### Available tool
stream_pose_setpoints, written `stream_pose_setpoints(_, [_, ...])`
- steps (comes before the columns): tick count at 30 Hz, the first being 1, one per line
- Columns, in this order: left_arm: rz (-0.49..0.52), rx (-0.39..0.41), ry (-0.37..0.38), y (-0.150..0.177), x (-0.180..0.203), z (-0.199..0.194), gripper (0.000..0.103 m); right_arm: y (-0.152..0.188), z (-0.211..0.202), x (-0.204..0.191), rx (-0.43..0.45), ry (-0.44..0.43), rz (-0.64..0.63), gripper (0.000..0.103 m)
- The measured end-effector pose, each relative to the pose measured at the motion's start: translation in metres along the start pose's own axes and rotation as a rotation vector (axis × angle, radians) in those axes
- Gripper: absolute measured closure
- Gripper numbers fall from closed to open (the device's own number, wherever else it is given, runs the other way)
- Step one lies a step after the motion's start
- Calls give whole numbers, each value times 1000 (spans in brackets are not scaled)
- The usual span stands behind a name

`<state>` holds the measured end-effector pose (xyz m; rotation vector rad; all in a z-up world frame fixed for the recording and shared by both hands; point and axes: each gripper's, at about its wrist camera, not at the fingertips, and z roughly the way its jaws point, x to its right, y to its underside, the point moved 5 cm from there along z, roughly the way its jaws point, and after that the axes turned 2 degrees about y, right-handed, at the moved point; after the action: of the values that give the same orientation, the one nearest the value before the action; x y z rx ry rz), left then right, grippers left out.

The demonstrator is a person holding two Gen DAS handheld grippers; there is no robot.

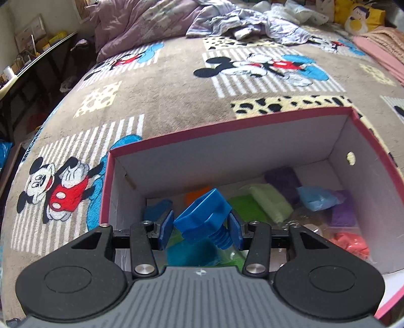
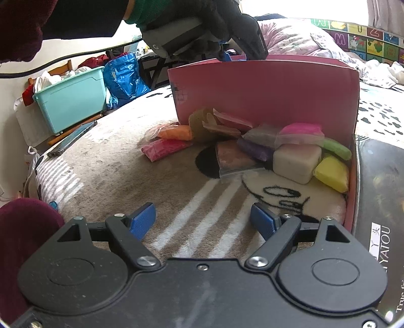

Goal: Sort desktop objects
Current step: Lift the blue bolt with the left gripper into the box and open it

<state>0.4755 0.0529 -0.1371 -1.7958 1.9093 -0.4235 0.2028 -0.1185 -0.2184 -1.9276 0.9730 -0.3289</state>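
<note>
Two wrist views show a bed covered by a cartoon-mouse blanket (image 1: 176,101). In the left wrist view, the left gripper (image 1: 202,230) sits at lower centre, its blue pads closed narrowly on a blue plastic toy bolt (image 1: 204,217); the bolt's wide head tilts toward the upper left and its threaded shaft points to the lower right. The gripper hangs over the open top of a pink-rimmed cardboard box (image 1: 227,128) that fills the lower right of the frame. Inside the box lie bags of coloured clay (image 1: 272,201): purple, pale green, light blue, bright green, orange and red.

In the right wrist view, the right gripper (image 2: 203,220) sits at lower centre above the blanket, jaws spread wide with nothing between them. Beyond it, at centre, a loose pile of clay packets (image 2: 295,159) in orange, pink, purple, white, green and yellow rests against the box's pink outer wall. At upper left, a gloved hand (image 2: 214,22) holds the other gripper above the box. A phone (image 2: 73,138) lies at the left edge of the bed.
</note>
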Motion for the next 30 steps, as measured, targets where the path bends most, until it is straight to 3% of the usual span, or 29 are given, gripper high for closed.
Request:
stream_pose_setpoints(5, [13, -13, -55, 4, -5, 5, 57, 1, 1, 0, -1, 0, -3, 20])
stream_pose_setpoints(11, [3, 19, -66, 11, -10, -8, 56, 1, 1, -1, 0, 1, -7, 20])
stream_pose_setpoints(15, [49, 88, -93, 18, -3, -34, 56, 2, 2, -1, 5, 2, -14, 19])
stream_pose_setpoints(21, [122, 204, -175, 38, 8, -86, 56, 9, 4, -10, 12, 19, -73, 8])
stream_pose_setpoints(27, [113, 243, -188, 65, 8, -128, 56, 15, 1, -9, 38, 11, -49, 6])
stream_pose_setpoints(30, [113, 253, -190, 77, 7, -146, 43, 18, -3, -7, 48, -9, -23, 3])
